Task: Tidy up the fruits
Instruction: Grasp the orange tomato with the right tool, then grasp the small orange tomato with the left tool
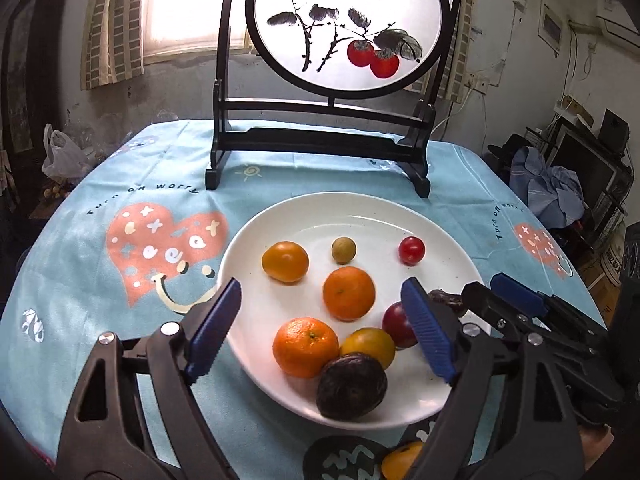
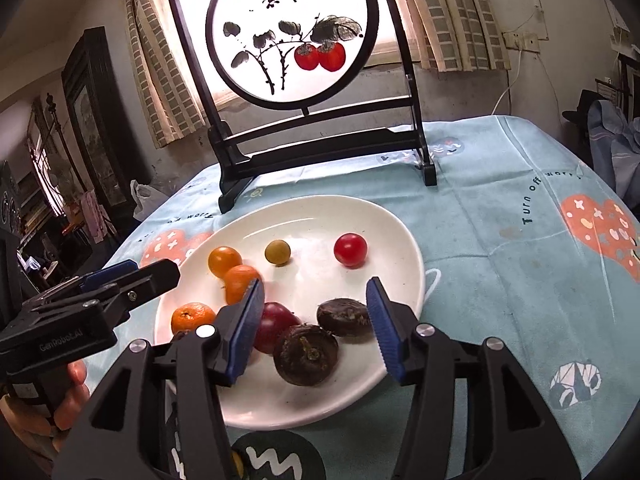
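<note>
Left wrist view is showing the left gripper (image 1: 324, 334) with its blue fingers standing wide apart and holding nothing, hovering over the near part of the white plate (image 1: 256, 248). Between the fingers two mandarins (image 1: 306, 347) are lying, with a yellow fruit (image 1: 368, 346) and a dark wrinkled fruit (image 1: 352, 386) just near of them; a plum (image 1: 394, 324) is lying beside the right finger. Farther on the plate an orange tomato (image 1: 285, 261), a small green fruit (image 1: 343, 250) and a red cherry tomato (image 1: 411, 250) are resting apart from each other. The right gripper (image 2: 316, 330) is also spread open and empty in the right wrist view, above the near right part of the plate (image 2: 400, 240), where two dark fruits (image 2: 306, 354) are sitting between its fingers and the plum (image 2: 276, 320) is touching the left finger. The plate is resting on a light blue tablecloth (image 2: 500, 280), in front of a round painted screen (image 2: 290, 32).
</note>
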### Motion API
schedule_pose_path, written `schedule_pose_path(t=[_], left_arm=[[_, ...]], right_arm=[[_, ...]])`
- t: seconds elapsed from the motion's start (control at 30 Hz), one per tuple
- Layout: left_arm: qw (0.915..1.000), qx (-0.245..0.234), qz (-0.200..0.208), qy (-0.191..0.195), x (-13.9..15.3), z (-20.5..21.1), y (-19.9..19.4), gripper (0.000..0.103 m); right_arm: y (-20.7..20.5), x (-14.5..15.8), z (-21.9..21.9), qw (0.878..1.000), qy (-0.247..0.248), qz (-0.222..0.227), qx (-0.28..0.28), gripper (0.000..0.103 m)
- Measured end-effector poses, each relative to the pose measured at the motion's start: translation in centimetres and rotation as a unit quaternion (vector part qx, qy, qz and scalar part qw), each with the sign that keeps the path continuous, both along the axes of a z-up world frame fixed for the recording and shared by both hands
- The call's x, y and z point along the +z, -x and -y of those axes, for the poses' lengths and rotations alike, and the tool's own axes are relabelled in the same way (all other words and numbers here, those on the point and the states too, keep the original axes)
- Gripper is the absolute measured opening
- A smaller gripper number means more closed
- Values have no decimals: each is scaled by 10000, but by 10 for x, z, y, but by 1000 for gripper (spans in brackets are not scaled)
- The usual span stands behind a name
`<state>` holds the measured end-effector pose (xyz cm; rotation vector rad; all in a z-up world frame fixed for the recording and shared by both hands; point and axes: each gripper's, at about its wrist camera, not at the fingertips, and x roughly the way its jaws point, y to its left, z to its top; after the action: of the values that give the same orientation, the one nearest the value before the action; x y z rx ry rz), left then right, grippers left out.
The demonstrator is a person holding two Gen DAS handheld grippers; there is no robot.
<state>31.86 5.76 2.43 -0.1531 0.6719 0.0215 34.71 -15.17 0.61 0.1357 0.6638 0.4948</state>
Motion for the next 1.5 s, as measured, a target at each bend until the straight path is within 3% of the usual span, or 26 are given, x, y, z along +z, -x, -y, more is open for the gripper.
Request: schedule_pose_path(t=[0.07,0.3,0.47,0.6,0.7,0.93,1.27,1.4,1.5], left_arm=[[10000,71,25,-27,3,0,12,93],[9995,-39,-294,-78,-15,-5,58,94],[9984,0,-477,-316,-33,-14,91,94],[9975,192,-544,-408,-38,-24,104,94],[9977,280,-544,-290,-36,-30,108,94],[9984,225,-445,-272,-31,-29,115,94],[9987,129,-414,-273,-28,-24,119,94],[9988,-287,-374,-124,-26,-18,125,94],[9894,-1416,-268,-149,-23,4,140,94]], right_arm=[[10,2,2,10000,-2,6,77,57],[57,-8,2,9971,77,-268,711,60],[99,-23,-6,9872,332,-541,1462,60],[118,-30,-12,9764,181,-924,1943,60],[120,-35,-16,9716,53,-1183,2047,60],[109,-48,-12,9641,-280,-1754,1976,46],[106,-53,-13,9627,-304,-1837,1961,37],[104,-49,-4,9642,-512,-1815,1862,37],[102,-43,8,9670,-722,-1713,1742,37]])
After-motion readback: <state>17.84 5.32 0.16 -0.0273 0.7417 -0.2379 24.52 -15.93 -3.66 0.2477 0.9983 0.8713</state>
